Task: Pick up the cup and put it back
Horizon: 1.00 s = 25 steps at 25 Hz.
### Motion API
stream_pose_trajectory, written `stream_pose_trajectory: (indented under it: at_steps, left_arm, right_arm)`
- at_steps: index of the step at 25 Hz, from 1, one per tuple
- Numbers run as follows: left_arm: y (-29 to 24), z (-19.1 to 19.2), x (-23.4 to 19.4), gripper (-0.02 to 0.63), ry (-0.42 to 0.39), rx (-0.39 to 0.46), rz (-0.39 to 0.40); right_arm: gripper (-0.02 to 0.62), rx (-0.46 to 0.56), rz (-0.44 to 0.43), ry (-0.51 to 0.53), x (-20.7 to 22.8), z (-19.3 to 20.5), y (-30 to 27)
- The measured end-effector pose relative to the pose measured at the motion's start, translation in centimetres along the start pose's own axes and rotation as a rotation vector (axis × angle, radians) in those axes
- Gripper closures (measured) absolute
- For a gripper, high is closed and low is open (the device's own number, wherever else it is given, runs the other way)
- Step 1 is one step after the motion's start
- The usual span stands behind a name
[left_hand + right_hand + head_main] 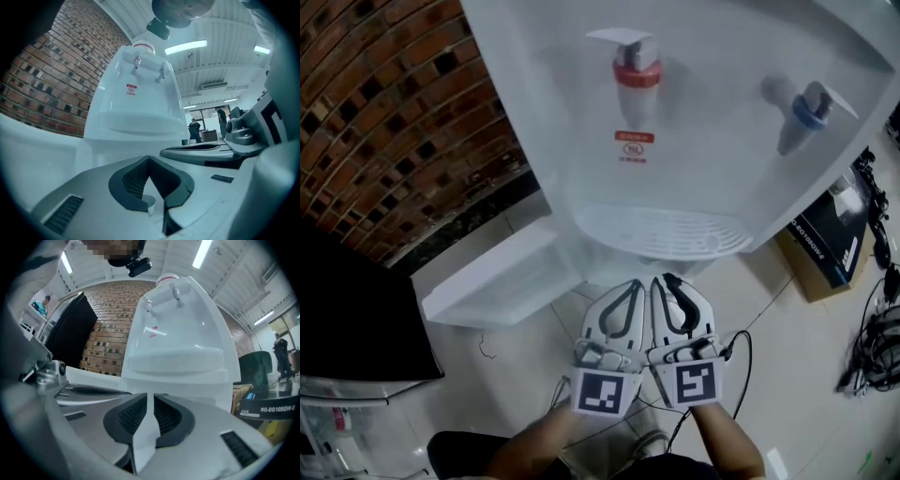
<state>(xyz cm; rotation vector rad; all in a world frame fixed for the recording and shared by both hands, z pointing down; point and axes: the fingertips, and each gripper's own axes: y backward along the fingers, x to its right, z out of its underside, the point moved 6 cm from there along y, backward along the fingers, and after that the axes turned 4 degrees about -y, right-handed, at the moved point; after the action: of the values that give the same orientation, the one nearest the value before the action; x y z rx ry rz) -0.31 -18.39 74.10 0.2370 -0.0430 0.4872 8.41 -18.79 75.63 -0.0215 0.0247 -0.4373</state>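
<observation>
No cup shows in any view. A white water dispenser fills the head view, with a red tap, a blue tap and a ribbed drip tray. My two grippers sit side by side just below the tray's front edge and point at the dispenser's lower body. The left gripper has its pads meeting at the tips, with nothing between them. A narrow slit shows between the pads of the right gripper, and it holds nothing. Both gripper views look up at the dispenser.
A brick wall runs behind on the left, with a black cabinet in front of it. A white ledge juts out left of the dispenser. A cardboard box and black cables lie on the floor at right.
</observation>
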Motion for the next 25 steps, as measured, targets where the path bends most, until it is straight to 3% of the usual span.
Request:
stream_pose_trajectory:
  at_steps: [7, 10, 15, 22, 25]
  left_arm:
    - [0.4, 4.5, -0.7, 0.603, 0.015, -0.067, -0.004]
    - [0.6, 5.3, -0.8, 0.603, 0.035, -0.073, -0.003]
    - [1.2, 6.0, -0.4, 0.603, 0.040, -0.094, 0.023]
    - [2.0, 6.5, -1.4, 0.603, -0.004, -0.141, 0.030]
    - [2.3, 6.5, -2.0, 0.603, -0.015, -0.149, 0.022]
  right_arm:
    - [0.418, -0.046, 0.021, -0.013, 0.2, 6.7, -1.5]
    - [0.408, -0.066, 0.022, -0.020, 0.9, 9.7, -2.7]
    - [0.277, -0.109, 0.104, -0.110, 3.6, 14.7, -5.8]
    - [0.191, -0.181, 0.157, -0.147, 5.9, 18.9, -9.9]
    - [0.186, -0.202, 0.157, -0.144, 6.2, 20.3, -11.3]
